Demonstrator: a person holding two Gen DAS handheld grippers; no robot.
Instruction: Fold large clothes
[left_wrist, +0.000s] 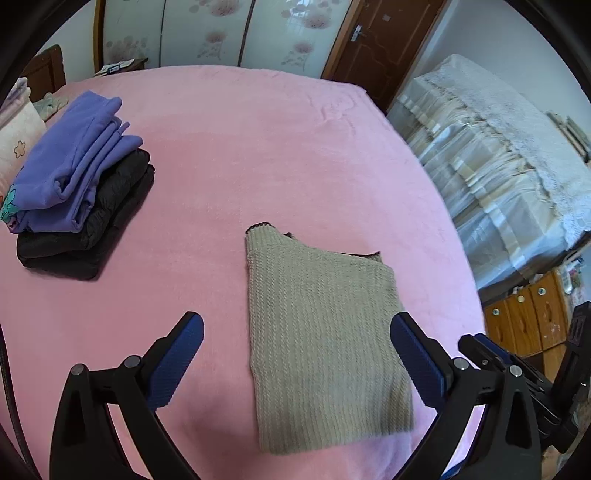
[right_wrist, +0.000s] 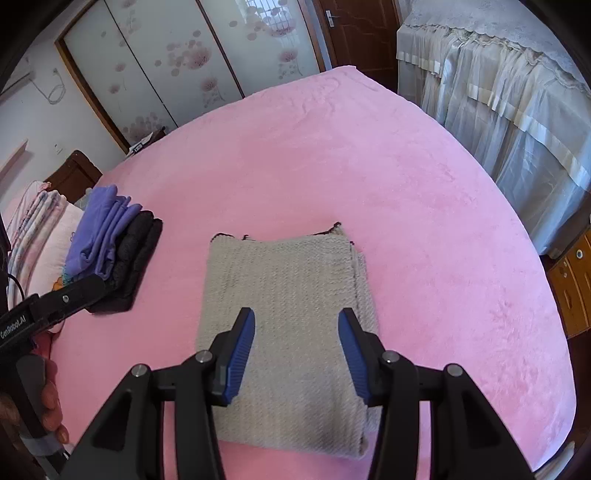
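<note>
A beige knit sweater (left_wrist: 325, 332) (right_wrist: 288, 317) lies folded into a flat rectangle on the pink bed cover (left_wrist: 258, 147) (right_wrist: 406, 221). My left gripper (left_wrist: 295, 328) hangs above the sweater's near left part, jaws spread wide, with nothing between the blue pads. My right gripper (right_wrist: 296, 325) hovers over the sweater's middle, jaws partly apart and holding nothing. At the left of the bed lies a stack with a folded purple garment (left_wrist: 74, 162) (right_wrist: 103, 229) on top of a folded black one (left_wrist: 92, 229) (right_wrist: 133, 258).
Pillows (left_wrist: 14, 140) (right_wrist: 37, 229) rest beyond the stack at the bed's head. A cloth-draped piece of furniture (left_wrist: 498, 166) (right_wrist: 498, 110) stands right of the bed, with wooden drawers (left_wrist: 524, 314) (right_wrist: 572, 273) beside it. Wardrobe doors and a brown door stand behind.
</note>
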